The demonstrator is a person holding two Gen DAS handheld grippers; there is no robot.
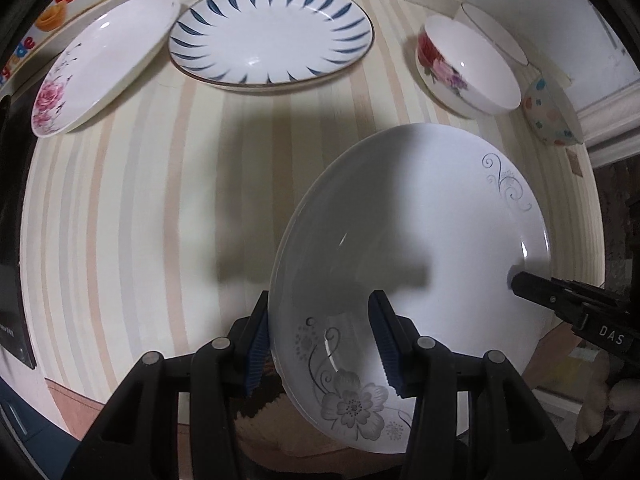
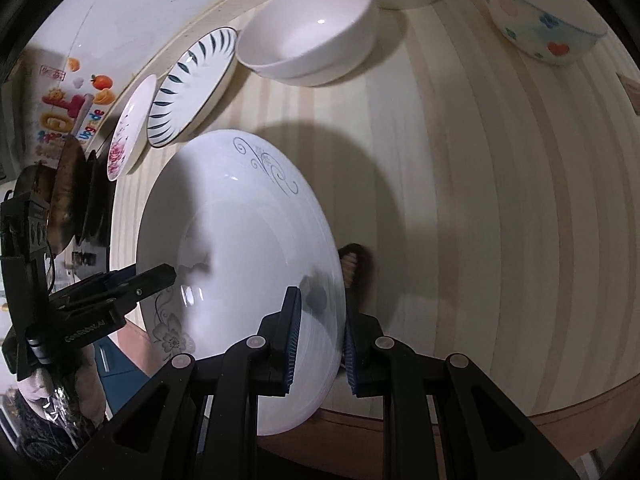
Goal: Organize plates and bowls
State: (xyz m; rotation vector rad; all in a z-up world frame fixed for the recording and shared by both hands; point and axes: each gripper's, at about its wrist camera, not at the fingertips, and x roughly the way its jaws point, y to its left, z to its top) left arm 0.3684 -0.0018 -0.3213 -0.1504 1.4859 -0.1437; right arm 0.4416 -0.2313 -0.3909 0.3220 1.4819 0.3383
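At lower centre of both wrist views, the large white glazed ceramic plate with grey flower print (image 1: 412,264) hangs tilted above the striped cream round table (image 1: 160,200), apparently clear of the surface, its lower edge past the table's near rim. Left gripper (image 1: 322,344) clamps the plate's near rim, one blue ribbed pad (image 1: 383,344) on the inner face and the other behind the edge; right gripper (image 2: 320,340) is clenched on the opposite rim in the same manner. Judgement: rigid, fairly heavy, brittle; the glaze looks slick, so a thin rim pinch could slip or pivot. Two opposed rim holds suit it; keep it level and set it down softly. Left view shows what the right hides: the pink-and-red rose decal on the white ceramic bowl (image 1: 468,68) at upper right, and the blue-leaf-patterned white plate (image 1: 272,36) nearly face-on at upper centre, with the pink-rose white plate (image 1: 104,60) touching or overlapping its edge at upper left. Right view alone shows the clear stretch of table at frame right, the full heart-and-dot patterned bowl (image 2: 540,20) at upper right, and dark pans at the left edge.
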